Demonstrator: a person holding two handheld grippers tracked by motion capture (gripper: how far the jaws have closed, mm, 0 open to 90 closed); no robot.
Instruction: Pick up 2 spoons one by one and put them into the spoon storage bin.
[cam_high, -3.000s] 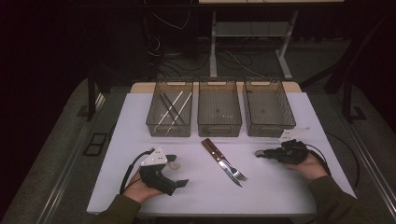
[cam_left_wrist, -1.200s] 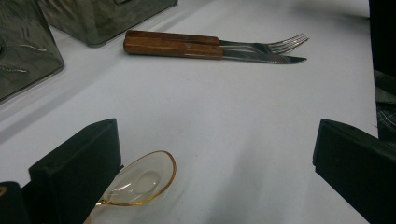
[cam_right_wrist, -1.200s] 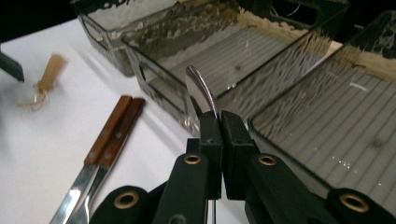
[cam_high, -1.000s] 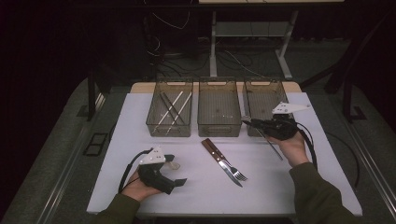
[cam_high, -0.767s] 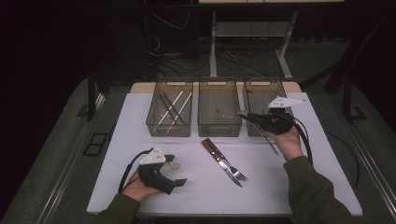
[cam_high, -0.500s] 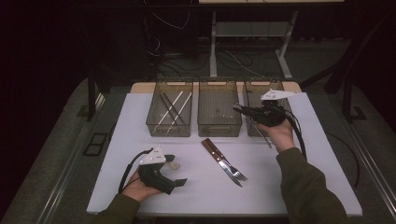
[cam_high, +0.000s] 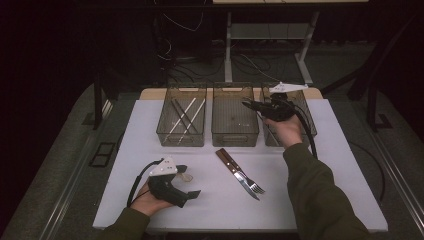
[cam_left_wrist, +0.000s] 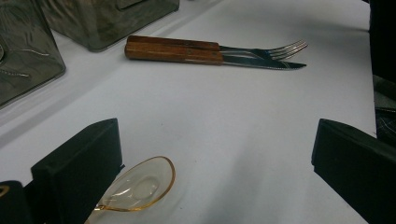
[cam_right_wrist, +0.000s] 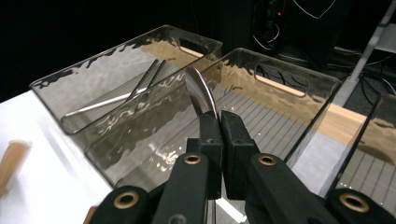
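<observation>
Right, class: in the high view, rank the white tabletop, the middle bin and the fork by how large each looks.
Largest to smallest:
1. White tabletop
2. Middle bin
3. Fork
The bin sits farther from the camera, yet plainly looks bigger than the fork.

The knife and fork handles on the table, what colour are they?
Brown wood, on both handles; the left gripper view shows it best.

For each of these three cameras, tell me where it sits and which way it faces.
High view: above the person's side, facing forward and down on the table; both forearms show.
Left gripper view: on the left hand-held gripper, low over the table, facing the fork and knife; open jaws show.
Right gripper view: on the right hand-held gripper, facing the bins; jaws pinch a spoon.
Shared: the high and left gripper views both show the fork.
</observation>
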